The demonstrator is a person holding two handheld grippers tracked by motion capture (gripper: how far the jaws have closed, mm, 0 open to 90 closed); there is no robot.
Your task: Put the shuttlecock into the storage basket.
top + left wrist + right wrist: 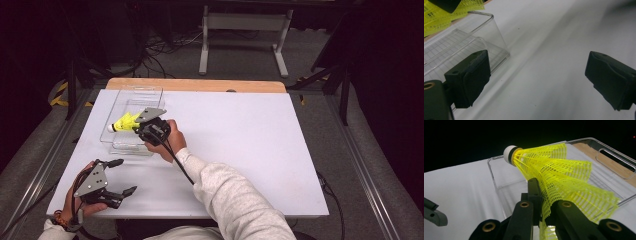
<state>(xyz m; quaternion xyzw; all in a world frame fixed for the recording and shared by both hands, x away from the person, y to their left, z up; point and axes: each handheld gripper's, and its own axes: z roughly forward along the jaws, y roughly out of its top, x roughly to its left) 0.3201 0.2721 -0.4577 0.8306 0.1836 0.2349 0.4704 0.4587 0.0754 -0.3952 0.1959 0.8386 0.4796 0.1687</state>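
My right tool [141, 125] is clenched on the yellow shuttlecock [125, 122], left of centre in the high view, over the clear plastic bin [150, 91]. From up there I can make out only a yellow tuft with a white tip pointing left. The right gripper view tells more: my right tool [543, 202] pinches the mesh skirt of the shuttlecock [559, 175] between its black jaws at the lower middle of the frame, and the white cork, ringed with a dark band, points to the upper left. Below it lies the bin [492, 173], with a handle slot in its end wall at the upper right and bare wood past that.

My left tool [121, 176] sits at the lower left of the high view, jaws spread wide and holding nothing, over the white table [250, 135], well apart from the bin. In the left gripper view, my left tool [537, 80] shows one pad at the lower left and one at the right edge with bare table between them. That view also catches the bin's [496, 37] rounded near corner at the left and, in the top left corner, a patch of yellow shuttlecock mesh [439, 17] under a dark part of the right tool.
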